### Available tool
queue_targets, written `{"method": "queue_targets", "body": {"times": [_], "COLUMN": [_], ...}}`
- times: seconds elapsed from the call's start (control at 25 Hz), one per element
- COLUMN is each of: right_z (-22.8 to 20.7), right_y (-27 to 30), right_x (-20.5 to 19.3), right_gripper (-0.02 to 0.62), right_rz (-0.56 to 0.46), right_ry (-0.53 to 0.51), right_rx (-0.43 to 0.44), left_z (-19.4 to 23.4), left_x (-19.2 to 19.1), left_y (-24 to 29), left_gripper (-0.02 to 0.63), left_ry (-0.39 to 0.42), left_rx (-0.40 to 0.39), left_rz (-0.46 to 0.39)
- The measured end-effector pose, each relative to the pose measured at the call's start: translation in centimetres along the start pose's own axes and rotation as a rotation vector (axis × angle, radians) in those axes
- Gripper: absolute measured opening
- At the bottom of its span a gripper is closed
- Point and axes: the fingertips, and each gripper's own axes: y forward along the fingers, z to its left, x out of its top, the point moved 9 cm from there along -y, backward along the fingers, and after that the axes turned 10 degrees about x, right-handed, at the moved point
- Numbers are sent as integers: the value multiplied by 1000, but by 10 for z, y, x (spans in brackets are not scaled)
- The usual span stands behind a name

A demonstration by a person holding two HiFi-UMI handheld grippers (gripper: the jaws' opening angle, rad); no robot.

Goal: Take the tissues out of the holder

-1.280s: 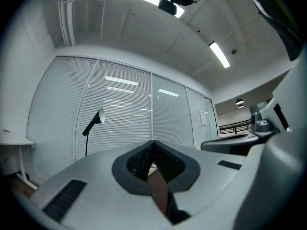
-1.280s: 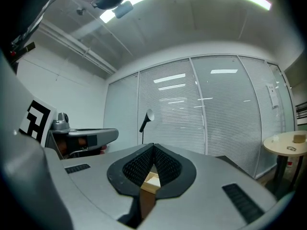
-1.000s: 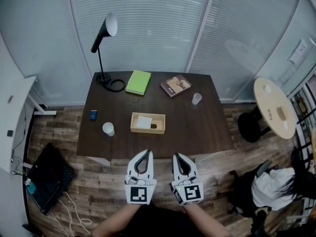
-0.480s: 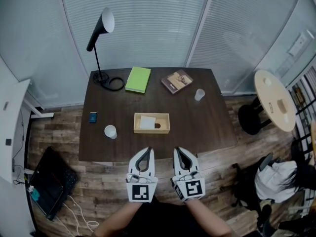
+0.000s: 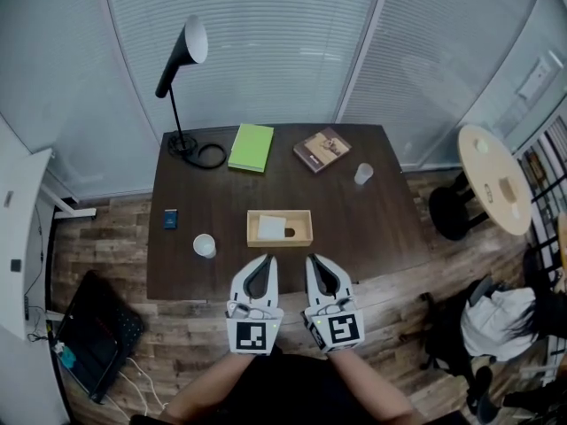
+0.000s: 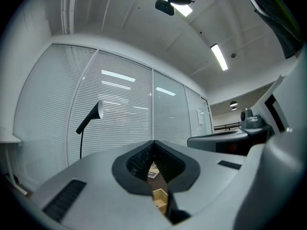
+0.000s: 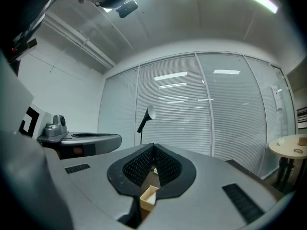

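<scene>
- Left gripper [image 5: 269, 260] jaws fully closed, tips together, nothing held.
- Right gripper [image 5: 309, 259] the same: closed, empty.
- Both sit side by side at the near edge of the dark table [image 5: 372, 228], apart from the holder.
- Wooden holder [image 5: 280, 213] sits mid-table, just beyond the tips.
- White tissues [image 5: 269, 227] lie in the holder's left part.
- White cup [image 5: 205, 245] is left of the holder.

Green book [image 5: 251, 147], tan holder [image 5: 280, 213] (white tissues [image 5: 270, 228])

The right gripper [image 7: 153, 146] has its jaws closed together, with the wooden holder [image 7: 147, 197] seen below them and a black lamp [image 7: 146, 118] behind.
</scene>
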Motion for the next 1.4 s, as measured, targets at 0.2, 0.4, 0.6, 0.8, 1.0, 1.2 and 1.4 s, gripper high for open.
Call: {"method": "queue_targets", "body": {"times": [0.2,0.4,0.6,0.8,1.0,1.2,1.4], "right_z": [-5,-4,-3,-6,-5,2,7], "right_y": [14,29,38,47,56,66,70], "right_x": [-1,3,4,1,-9,-18,-28], "right_gripper": [9,9,9,9,9,9,9], "right_rz": [-11,-24,-8,3,9,50,60], "right_ry": [-7,-47,-46,-39,-18,-28,-56], "right_rx": [-13,-26,-33,-40,-30,-26,-7], "left_z": [8,17,22,30,40,54,61], "left_x": [-3,0,-2,-5,-14,-23,-28], "left_y": [10,22,29,38,42,44,43], "left_gripper": [0,0,0,0,0,0,0], "left_ry": [7,8,24,0,2,9,-22], "left_rx": [-13,-34,-51,-55,-67,-70,-43], "left_rz": [-3,1,5,13,34,37,60]}}
